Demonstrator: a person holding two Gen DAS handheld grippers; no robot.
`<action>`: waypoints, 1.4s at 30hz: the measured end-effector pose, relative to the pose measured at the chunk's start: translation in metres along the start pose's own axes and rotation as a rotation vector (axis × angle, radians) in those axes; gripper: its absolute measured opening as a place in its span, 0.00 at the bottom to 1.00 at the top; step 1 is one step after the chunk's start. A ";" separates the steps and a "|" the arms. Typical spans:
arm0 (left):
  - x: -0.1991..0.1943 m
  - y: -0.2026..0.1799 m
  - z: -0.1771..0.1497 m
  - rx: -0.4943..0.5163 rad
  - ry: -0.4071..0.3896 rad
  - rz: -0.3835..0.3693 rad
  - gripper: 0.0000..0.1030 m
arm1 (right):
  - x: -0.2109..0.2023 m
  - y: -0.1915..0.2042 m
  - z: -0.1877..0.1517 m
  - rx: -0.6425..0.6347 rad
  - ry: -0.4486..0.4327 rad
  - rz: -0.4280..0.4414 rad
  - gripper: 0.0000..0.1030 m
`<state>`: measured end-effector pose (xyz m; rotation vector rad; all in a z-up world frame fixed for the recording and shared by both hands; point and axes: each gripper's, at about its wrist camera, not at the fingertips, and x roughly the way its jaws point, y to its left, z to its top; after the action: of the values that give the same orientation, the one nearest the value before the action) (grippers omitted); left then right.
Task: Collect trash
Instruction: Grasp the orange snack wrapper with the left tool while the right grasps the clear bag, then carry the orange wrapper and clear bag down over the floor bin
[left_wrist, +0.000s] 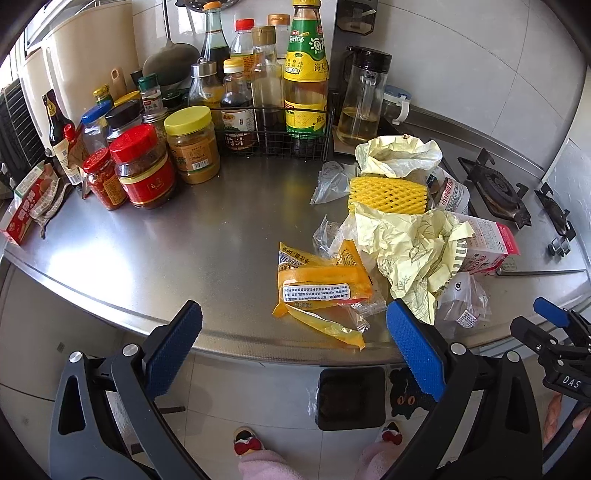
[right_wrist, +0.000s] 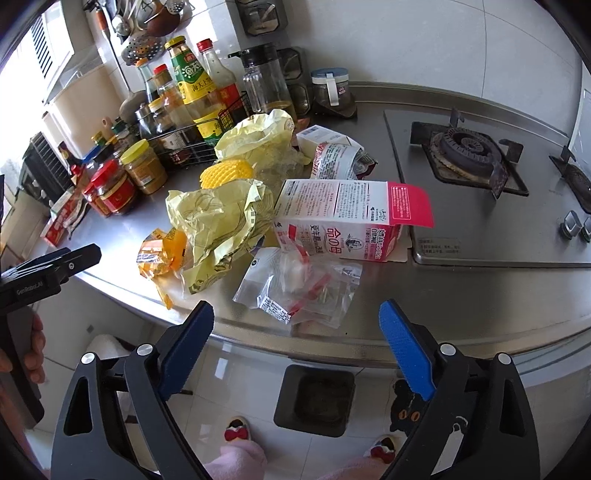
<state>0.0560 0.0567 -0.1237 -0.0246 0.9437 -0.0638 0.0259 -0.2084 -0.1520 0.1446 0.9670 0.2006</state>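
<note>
On the bench (right_wrist: 461, 295) the wrappers (right_wrist: 207, 229) lie left of the carton (right_wrist: 343, 218), a bag (right_wrist: 299, 288) before it, the stove (right_wrist: 469, 147) right, jars (left_wrist: 147, 166) far left, a bin (right_wrist: 314, 395) on the floor below.

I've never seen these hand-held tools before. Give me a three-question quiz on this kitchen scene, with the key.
1. True or false: the right gripper is holding the pink milk carton.
2. Which lies nearest the counter's front edge? A) yellow foam net B) clear plastic bag C) gas burner
3. What stands on the floor below the counter?

Key: 1. False; its jaws are open and empty. 2. B. 3. A black bin.
</note>
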 end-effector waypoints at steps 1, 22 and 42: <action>0.006 0.000 -0.001 0.003 0.006 -0.007 0.92 | 0.005 -0.001 -0.001 0.003 0.008 0.003 0.81; 0.091 0.008 -0.019 0.050 0.126 -0.039 0.78 | 0.072 0.006 -0.006 -0.063 0.071 -0.083 0.58; 0.102 0.025 -0.019 0.016 0.124 -0.073 0.00 | 0.062 0.005 -0.011 -0.047 0.046 -0.090 0.16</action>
<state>0.1014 0.0747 -0.2184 -0.0410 1.0663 -0.1420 0.0506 -0.1883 -0.2068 0.0532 1.0117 0.1443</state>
